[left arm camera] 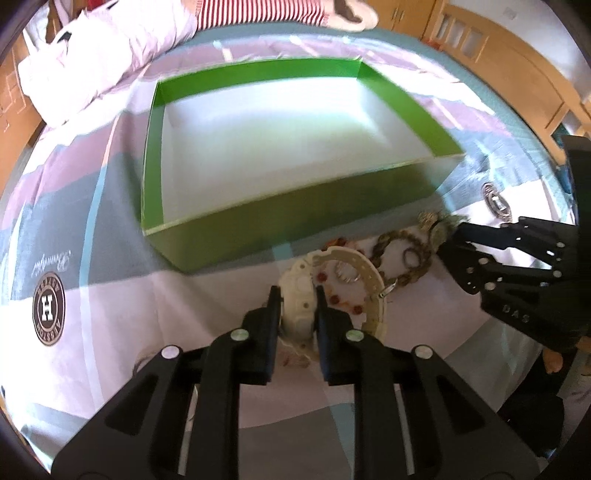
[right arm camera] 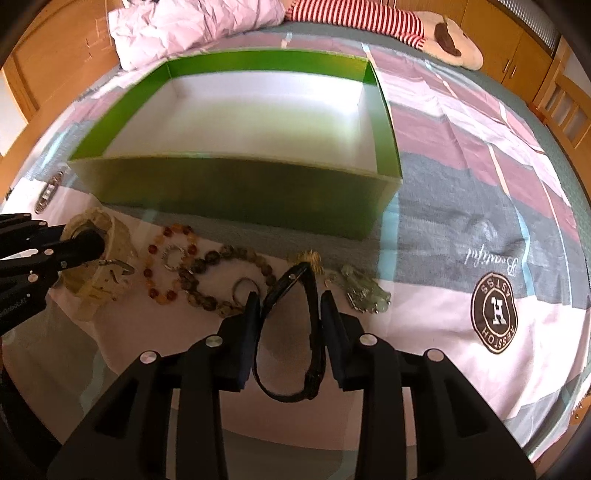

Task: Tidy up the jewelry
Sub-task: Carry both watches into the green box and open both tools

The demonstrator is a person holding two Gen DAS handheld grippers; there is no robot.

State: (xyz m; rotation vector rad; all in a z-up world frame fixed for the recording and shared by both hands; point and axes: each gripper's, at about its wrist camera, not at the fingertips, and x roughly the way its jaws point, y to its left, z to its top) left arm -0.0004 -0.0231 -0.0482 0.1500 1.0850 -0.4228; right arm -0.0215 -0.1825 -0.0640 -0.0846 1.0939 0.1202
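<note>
My left gripper (left arm camera: pixel 297 293) is shut on a cream watch (left arm camera: pixel 301 295) lying on the bedspread; it also shows in the right wrist view (right arm camera: pixel 92 236). My right gripper (right arm camera: pixel 290 297) is shut on a black watch (right arm camera: pixel 310 332), its strap looped between the jaws. An open green box (left arm camera: pixel 229 221) with a white inside stands just beyond; its front wall shows in the right wrist view (right arm camera: pixel 236 192). Between the watches lie an amber bead bracelet (right arm camera: pixel 155 251), a dark stone bead bracelet (right arm camera: pixel 221 258), a silver ring (right arm camera: pixel 173 256), a gold piece (right arm camera: pixel 312 258) and a pale green pendant (right arm camera: pixel 364 291).
The bedspread (right arm camera: pixel 480 206) is patchwork with round logo badges (right arm camera: pixel 495 314). A crumpled pink quilt (right arm camera: pixel 192 26) and a striped plush toy (right arm camera: pixel 443 37) lie behind the box. Wooden furniture (left arm camera: pixel 509 66) stands around the bed.
</note>
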